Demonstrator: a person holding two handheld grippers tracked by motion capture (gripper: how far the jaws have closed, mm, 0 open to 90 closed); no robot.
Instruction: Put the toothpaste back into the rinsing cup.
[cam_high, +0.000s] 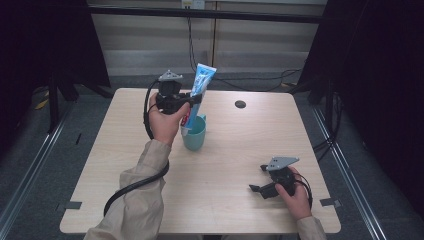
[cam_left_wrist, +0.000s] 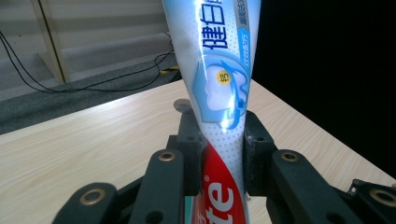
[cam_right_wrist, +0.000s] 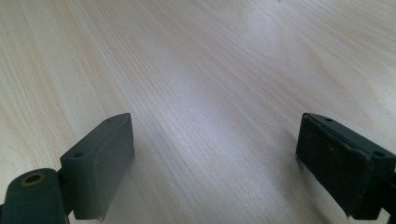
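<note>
A blue, white and red toothpaste tube (cam_high: 200, 85) stands tilted with its lower end inside a teal cup (cam_high: 194, 135) near the table's middle. My left gripper (cam_high: 189, 101) is shut on the tube above the cup's rim. In the left gripper view both black pads press the tube (cam_left_wrist: 219, 93) from either side, and my left gripper (cam_left_wrist: 223, 149) points level across the table. My right gripper (cam_high: 258, 180) rests low near the front right of the table, jaws wide apart. In the right gripper view my right gripper (cam_right_wrist: 215, 163) has only bare wood between its pads.
The light wooden table (cam_high: 225, 165) has a small round dark hole (cam_high: 240, 104) at the back right. Black curtains stand on both sides, and cables lie on the floor behind the table. A cable trails from the left gripper along the sleeve.
</note>
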